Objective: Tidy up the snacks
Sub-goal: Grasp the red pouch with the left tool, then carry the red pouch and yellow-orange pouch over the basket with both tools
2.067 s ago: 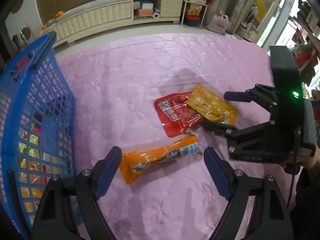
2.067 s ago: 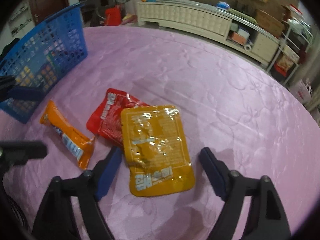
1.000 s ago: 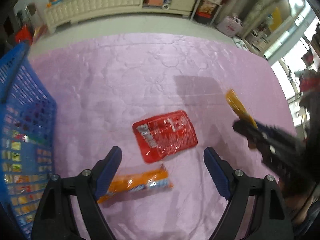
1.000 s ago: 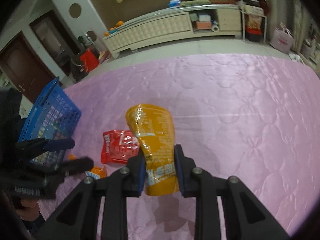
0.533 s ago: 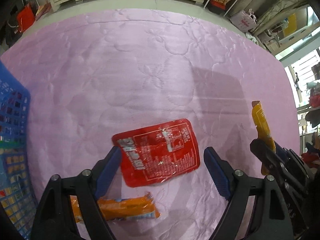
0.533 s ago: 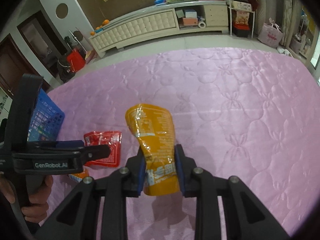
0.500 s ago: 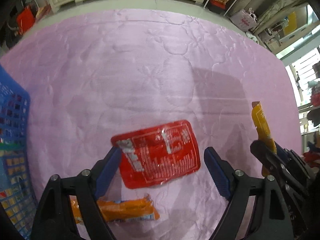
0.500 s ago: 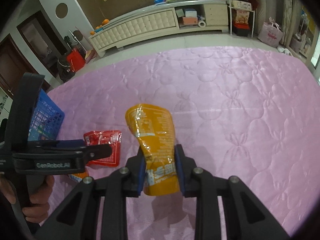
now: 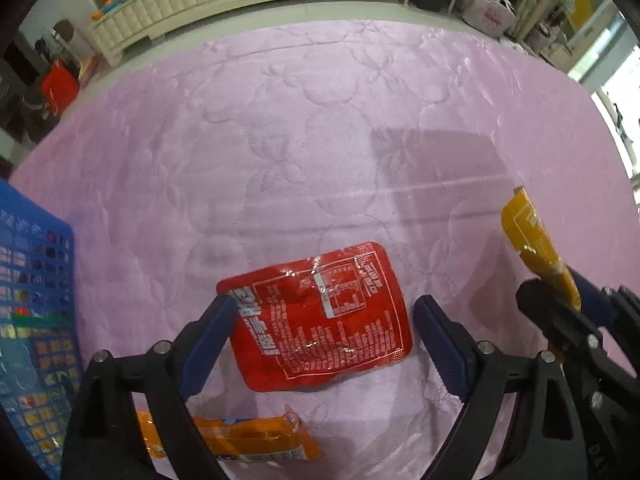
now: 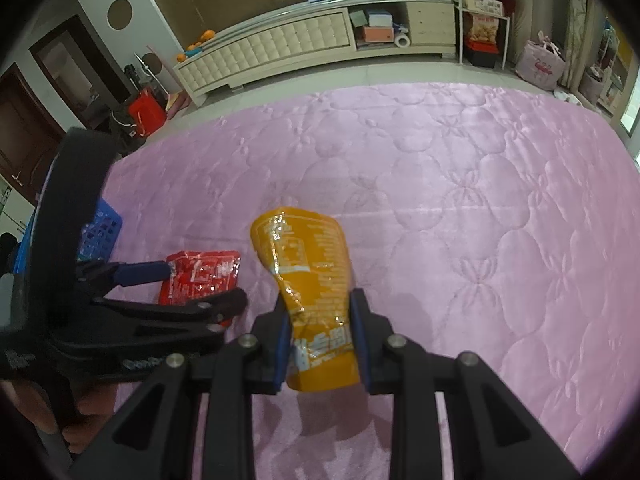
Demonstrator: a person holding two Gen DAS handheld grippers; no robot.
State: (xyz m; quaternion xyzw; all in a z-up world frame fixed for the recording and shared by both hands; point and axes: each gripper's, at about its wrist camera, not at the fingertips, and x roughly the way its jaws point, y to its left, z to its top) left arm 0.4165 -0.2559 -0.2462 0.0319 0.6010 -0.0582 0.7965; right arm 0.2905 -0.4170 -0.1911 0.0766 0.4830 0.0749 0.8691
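A red snack packet [image 9: 320, 316] lies flat on the pink quilted bed [image 9: 320, 128]. My left gripper [image 9: 324, 316] is open, its fingers on either side of the packet, just above it. My right gripper [image 10: 320, 320] is shut on a yellow snack pouch [image 10: 308, 264] and holds it up off the bed; the pouch also shows at the right in the left wrist view [image 9: 536, 248]. An orange snack bar [image 9: 248, 440] lies near the left gripper's base. A blue mesh basket [image 9: 36, 320] with several snacks stands at the left.
The red packet [image 10: 200, 276] and the left gripper [image 10: 192, 288] show at the left in the right wrist view. A cream cabinet [image 10: 280, 48] stands beyond the bed's far edge. The bed's right half is bare quilt.
My right gripper has shut on the yellow pouch and lifted it off the bed. My left gripper has moved from the orange bar forward over the red packet and lower toward it.
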